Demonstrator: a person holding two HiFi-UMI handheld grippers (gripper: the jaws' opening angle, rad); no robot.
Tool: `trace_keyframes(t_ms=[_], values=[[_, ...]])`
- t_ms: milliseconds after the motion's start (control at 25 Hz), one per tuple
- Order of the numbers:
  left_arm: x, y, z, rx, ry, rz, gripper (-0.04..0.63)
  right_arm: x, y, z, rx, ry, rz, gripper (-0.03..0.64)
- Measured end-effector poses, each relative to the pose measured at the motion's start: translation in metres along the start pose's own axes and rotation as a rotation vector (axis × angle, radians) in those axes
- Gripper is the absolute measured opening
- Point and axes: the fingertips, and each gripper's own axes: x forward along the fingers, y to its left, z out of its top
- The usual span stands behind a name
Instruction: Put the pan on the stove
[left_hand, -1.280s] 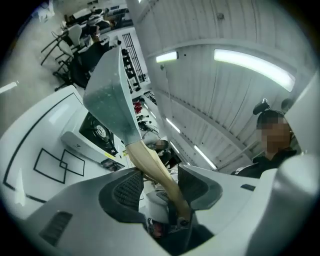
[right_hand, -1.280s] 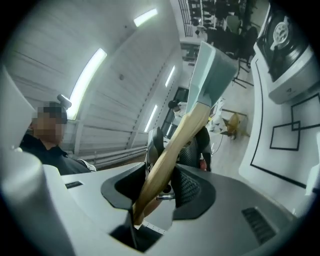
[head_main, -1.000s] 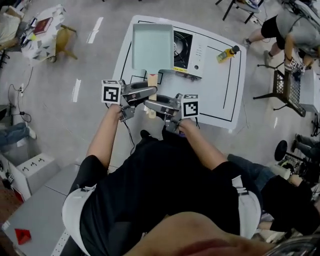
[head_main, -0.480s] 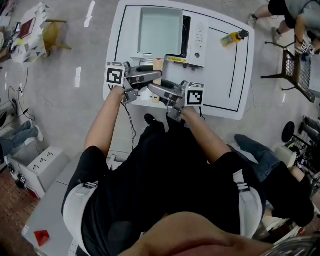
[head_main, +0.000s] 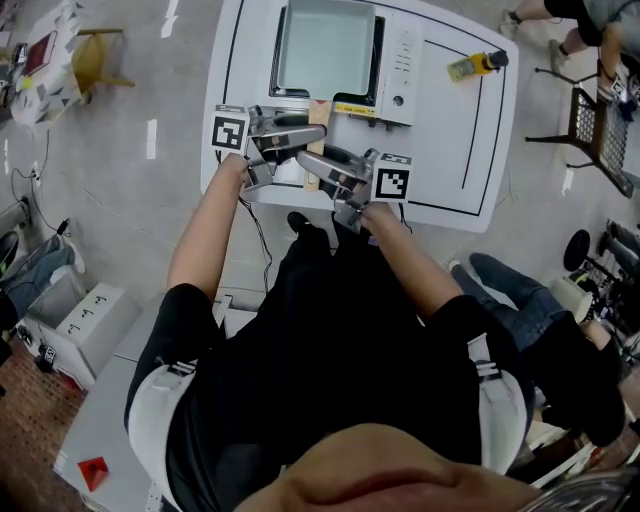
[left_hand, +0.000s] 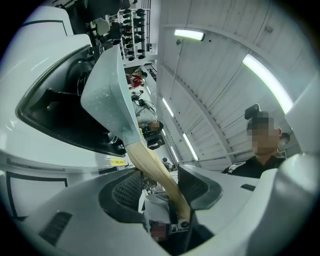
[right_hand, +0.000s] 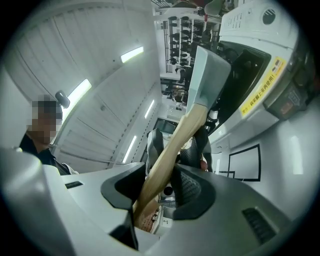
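White table; stove mostly under pan

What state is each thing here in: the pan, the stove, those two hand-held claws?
left gripper, shut on the handle.
right gripper, shut on the handle.
pan, held by its handle over the stove; contact unclear.
stove, on the table, no flame visible.
yellow object, lying on the table, untouched.
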Motion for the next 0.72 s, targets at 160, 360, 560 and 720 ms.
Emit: trace_keyframes(t_ms=[160,360,560,720], values=[[-0.001,0.002,-0.002,-0.016,0.011,0.003,0.229,0.001,-0.002,-0.002,0.009,0.0,-0.005,0.172],[-0.001,0.006,-0.003,-0.035,0.022,-0.004,0.229,0.001,-0.006,-0.002,0.016,0.006,-0.006,0.172],[0.0,0.008,-0.004,-0.062,-0.002,-0.031,0.23,0.0,-0.005,-0.003,0.063,0.016,0.033,0.164],[-0.007,0.009,-0.007,-0.071,-0.013,-0.03,0.261,-0.009,-0.006,0.007,0.041,0.011,0.04,0.184]])
